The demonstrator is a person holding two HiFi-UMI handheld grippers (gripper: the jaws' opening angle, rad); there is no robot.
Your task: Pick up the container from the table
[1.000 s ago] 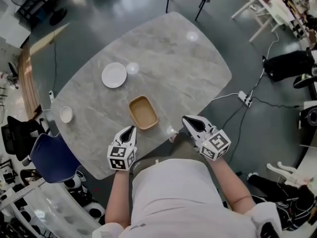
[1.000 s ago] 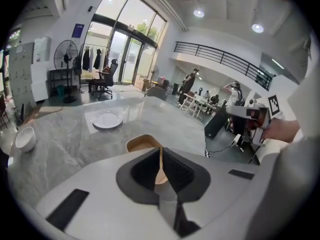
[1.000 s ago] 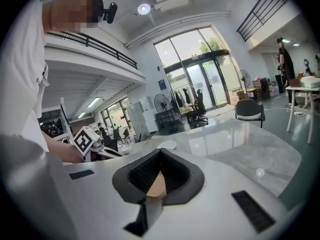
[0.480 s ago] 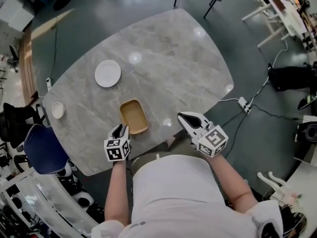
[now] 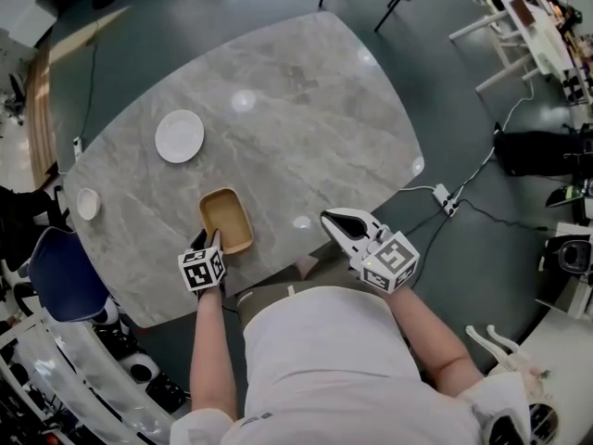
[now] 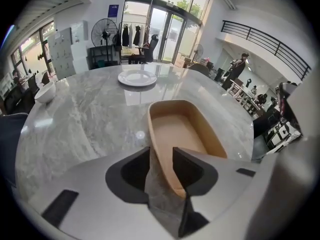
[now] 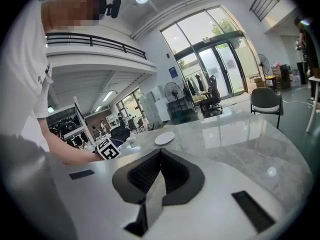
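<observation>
Left gripper, jaws just opened and standing apart, straddles the near end wall of the tan container by the marble surface's near edge; my right gripper has jaws together, empty.

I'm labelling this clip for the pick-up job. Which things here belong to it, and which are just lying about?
In the job: tan container; left tool, its jaws have just been opening, the container's near wall between them.
Lying about: white plate; small white bowl; right tool, shut and empty.
</observation>
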